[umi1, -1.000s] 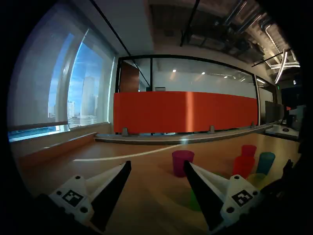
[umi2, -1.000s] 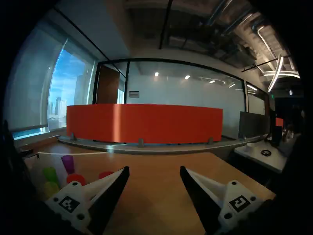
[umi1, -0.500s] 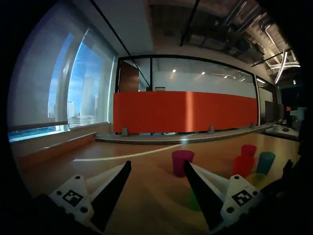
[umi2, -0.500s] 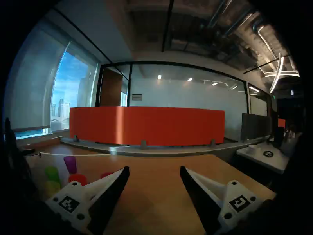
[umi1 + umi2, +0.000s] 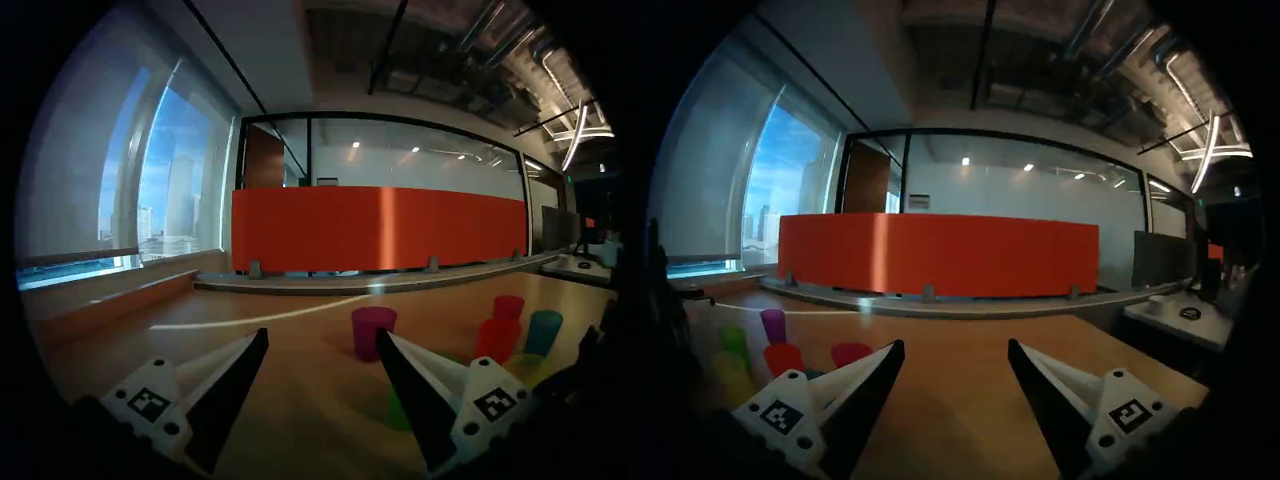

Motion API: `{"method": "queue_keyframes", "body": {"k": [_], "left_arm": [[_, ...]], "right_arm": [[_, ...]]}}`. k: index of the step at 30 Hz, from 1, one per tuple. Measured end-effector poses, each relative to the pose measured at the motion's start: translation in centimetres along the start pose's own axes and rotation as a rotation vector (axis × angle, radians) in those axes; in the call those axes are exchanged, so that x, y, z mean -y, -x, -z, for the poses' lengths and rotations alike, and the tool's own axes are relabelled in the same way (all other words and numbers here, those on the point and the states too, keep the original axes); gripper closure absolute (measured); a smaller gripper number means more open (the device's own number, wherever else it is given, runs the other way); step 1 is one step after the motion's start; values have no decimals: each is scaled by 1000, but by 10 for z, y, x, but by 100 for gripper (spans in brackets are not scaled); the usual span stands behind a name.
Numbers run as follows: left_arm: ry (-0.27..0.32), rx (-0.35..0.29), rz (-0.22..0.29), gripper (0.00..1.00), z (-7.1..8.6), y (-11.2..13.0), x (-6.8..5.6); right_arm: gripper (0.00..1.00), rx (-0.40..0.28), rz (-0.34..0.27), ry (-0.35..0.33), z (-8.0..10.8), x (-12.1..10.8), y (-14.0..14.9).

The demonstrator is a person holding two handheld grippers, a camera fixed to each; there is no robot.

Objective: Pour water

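Observation:
In the left gripper view my left gripper [image 5: 320, 352] is open over the wooden table [image 5: 304, 416], nothing between its fingers. A purple cup [image 5: 373, 332] stands just ahead, partly behind the right finger. To the right are two red cups [image 5: 496, 339], [image 5: 509, 306], a teal cup [image 5: 544, 331], a yellow cup [image 5: 524, 366] and a green cup [image 5: 395, 410] low behind the finger. In the right gripper view my right gripper [image 5: 956, 356] is open and empty. Its cups stand at the left: purple [image 5: 773, 325], green [image 5: 734, 340], red [image 5: 784, 358], a second red [image 5: 850, 353], yellow [image 5: 730, 378].
An orange divider panel [image 5: 376, 228] runs along the table's far edge. Large windows [image 5: 160, 192] line the left side. A neighbouring desk [image 5: 1184, 320] with a monitor [image 5: 1160, 258] stands at the right in the right gripper view. Bare wooden tabletop [image 5: 960, 400] lies ahead of the right gripper.
The right gripper view has shifted: the cups at its left now sit higher and further right, and more of them show. The left gripper has stayed still.

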State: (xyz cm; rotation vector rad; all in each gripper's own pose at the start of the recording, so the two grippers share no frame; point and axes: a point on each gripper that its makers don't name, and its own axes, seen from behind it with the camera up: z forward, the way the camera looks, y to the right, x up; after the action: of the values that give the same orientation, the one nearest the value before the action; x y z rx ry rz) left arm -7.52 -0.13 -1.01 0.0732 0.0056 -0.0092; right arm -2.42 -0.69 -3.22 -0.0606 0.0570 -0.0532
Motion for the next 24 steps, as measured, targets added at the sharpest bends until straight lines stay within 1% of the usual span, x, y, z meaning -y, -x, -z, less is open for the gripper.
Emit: {"method": "queue_keyframes", "body": {"k": [8,12,18,24], "left_arm": [[0,0,0,0,0,0,0],[0,0,0,0,0,0,0],[0,0,0,0,-1,0,0],[0,0,0,0,-1,0,0]], "right_arm": [[0,-21,-11,-19,-16,10,15],[0,-30,-16,-3,-20,8,19],[0,-32,9,6,-23,5,21],[0,-20,12,19,-23,-1,25]]}}
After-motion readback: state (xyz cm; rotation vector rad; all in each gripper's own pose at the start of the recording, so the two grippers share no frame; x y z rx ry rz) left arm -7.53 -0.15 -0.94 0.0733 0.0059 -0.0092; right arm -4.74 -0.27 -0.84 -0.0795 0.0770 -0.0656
